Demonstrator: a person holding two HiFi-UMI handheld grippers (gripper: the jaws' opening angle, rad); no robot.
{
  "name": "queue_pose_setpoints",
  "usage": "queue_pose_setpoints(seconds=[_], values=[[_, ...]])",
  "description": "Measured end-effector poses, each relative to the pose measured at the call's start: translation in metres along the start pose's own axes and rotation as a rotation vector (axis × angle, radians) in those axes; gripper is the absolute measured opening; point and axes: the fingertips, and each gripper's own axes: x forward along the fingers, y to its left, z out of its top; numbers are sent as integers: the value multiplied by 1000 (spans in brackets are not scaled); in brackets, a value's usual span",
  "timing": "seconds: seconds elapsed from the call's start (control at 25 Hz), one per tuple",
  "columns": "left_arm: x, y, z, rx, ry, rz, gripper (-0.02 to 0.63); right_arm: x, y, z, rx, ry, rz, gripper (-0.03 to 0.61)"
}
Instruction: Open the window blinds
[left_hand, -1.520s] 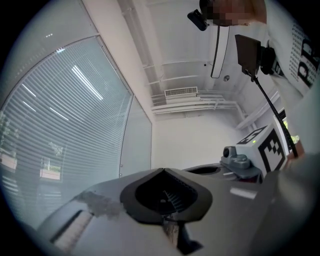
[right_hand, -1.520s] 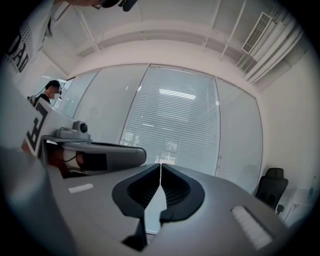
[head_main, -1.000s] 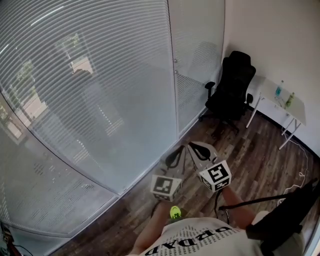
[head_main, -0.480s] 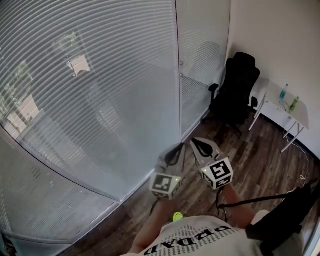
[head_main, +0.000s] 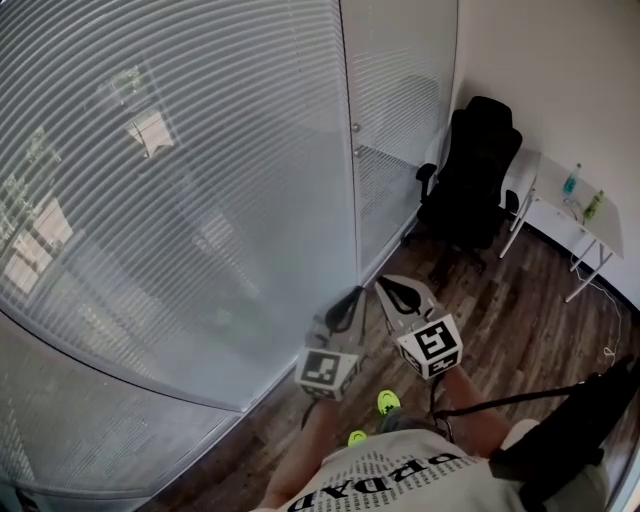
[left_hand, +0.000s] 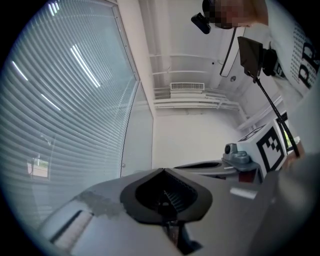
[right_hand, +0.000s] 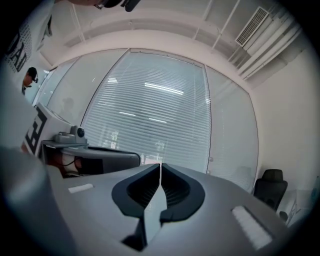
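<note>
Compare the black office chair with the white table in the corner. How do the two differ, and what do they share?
The office chair is black and bulky, while the table is white with thin legs. The office chair stands next to the blinds, and the table stands further right along the wall. The table carries two bottles, and nothing shows on the office chair. Both stand on the wood floor in the same corner.

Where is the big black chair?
In the head view, the black office chair stands at the upper right, in the room's corner, with the window blinds on its left and the white desk on its right.
</note>
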Motion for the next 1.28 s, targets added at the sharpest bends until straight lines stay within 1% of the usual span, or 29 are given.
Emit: queue_pose_setpoints(seconds=[0.08, 0.16, 0.32, 0.44, 0.56, 0.64, 0.72, 0.8, 0.84, 0.96, 1.08, 1.16, 1.28], values=[[8, 2, -2, -8, -7, 10, -8, 5, -7, -3, 0, -2, 12, 15], [28, 3, -3, -7, -9, 18, -8, 13, -24, -5, 0, -5, 25, 15], [74, 16, -15, 25, 31, 35, -8, 37, -66, -7, -5, -14, 51, 15], [106, 27, -21, 15, -1, 68, -8, 55, -92, -17, -12, -15, 77, 15], [134, 29, -14, 4, -45, 95, -8, 65, -115, -18, -17, -19, 96, 15], [147, 30, -14, 10, -44, 109, -8, 69, -126, -18, -20, -20, 106, 16], [160, 36, -26, 27, -29, 120, -8, 77, -139, -29, -22, -19, 115, 15], [177, 43, -34, 24, -44, 134, -8, 87, -152, -41, -21, -16, 122, 16], [186, 46, -32, 28, -35, 138, -8, 91, -159, -39, -17, -15, 125, 16], [206, 47, -19, 78, 47, 133, -8, 96, -177, -16, 1, -13, 127, 17], [215, 47, -27, 90, 51, 139, -8, 97, -184, -22, -2, -20, 125, 17], [225, 55, -32, 86, 55, 143, -8, 105, -192, -27, 1, -10, 121, 16], [246, 75, -24, 75, 70, 153, -8, 125, -207, -21, 8, 1, 114, 15]])
